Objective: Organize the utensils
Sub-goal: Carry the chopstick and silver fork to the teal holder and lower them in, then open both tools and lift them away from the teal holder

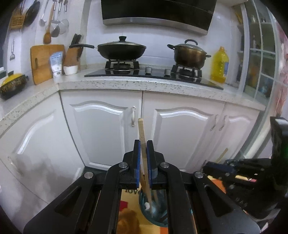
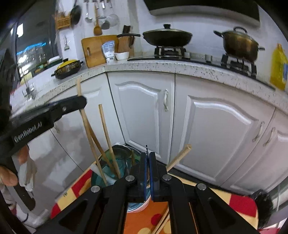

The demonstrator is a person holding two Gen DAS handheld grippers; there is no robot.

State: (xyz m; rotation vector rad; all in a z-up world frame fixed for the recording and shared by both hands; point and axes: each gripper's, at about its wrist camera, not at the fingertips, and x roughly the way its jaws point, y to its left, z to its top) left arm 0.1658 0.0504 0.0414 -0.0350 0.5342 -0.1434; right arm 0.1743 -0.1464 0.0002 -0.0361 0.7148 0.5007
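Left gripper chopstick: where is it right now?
The chopstick is clamped upright in the left gripper, low centre of the left wrist view, its lower end in the green glass holder beside other chopsticks.

I count three chopsticks (image 2: 108, 138) standing in one green holder (image 2: 100, 177), a fourth (image 2: 178, 157) in my right gripper (image 2: 148, 158), and two more (image 2: 161, 223) on the mat (image 2: 144, 221).

Home kitchen. Gas hob (image 1: 153, 72) set in speckled stone countertop (image 1: 136, 83), lidded wok (image 1: 121, 49) and stockpot (image 1: 189, 54) on burners, range hood (image 1: 158, 12) above. White panelled cabinets (image 1: 100, 129) below; ladles hung on tiled wall (image 1: 54, 19); cutting board (image 1: 45, 62), oil bottle (image 1: 219, 65).
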